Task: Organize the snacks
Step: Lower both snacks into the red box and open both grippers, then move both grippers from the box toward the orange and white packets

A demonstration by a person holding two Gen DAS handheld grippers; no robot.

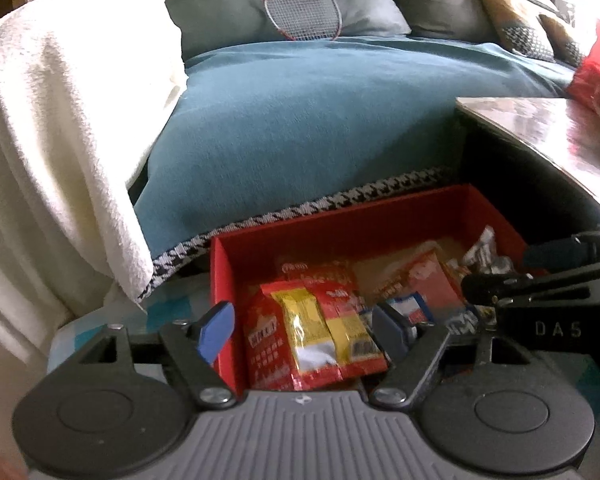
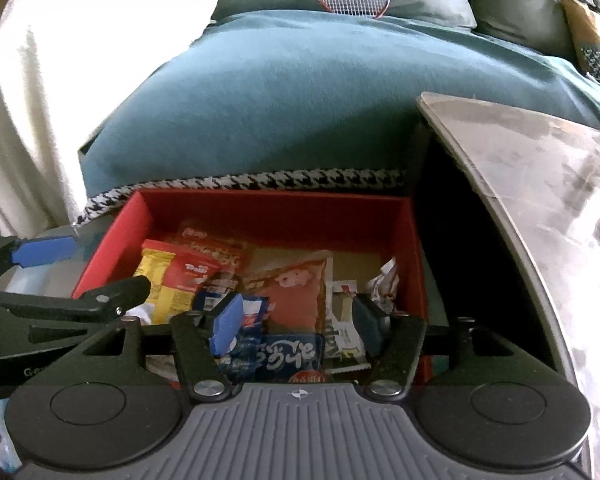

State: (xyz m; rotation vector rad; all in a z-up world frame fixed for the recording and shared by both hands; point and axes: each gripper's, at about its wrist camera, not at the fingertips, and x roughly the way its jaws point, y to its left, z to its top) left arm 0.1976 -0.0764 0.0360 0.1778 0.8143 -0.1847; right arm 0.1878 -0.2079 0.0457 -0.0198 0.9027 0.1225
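Left wrist view: the left gripper hangs over the near left corner of the red box, its blue pads spread with nothing pinched between them. Below lie a yellow-and-red packet and other snack packets, all inside the box. The right gripper shows at the right edge, over the box's right side. On the table to the right, a red bag sits at the frame's edge.

Right wrist view: the right gripper hovers above the box's near side, jaws apart and empty. Under it are a dark blue packet, an orange packet, a white-and-tan bar and a crumpled white wrapper.

Judging from this, most snacks are already gathered in the box, with both grippers free. What remains appears to be anything left on the table, perhaps the red bag; its contents cannot be told.
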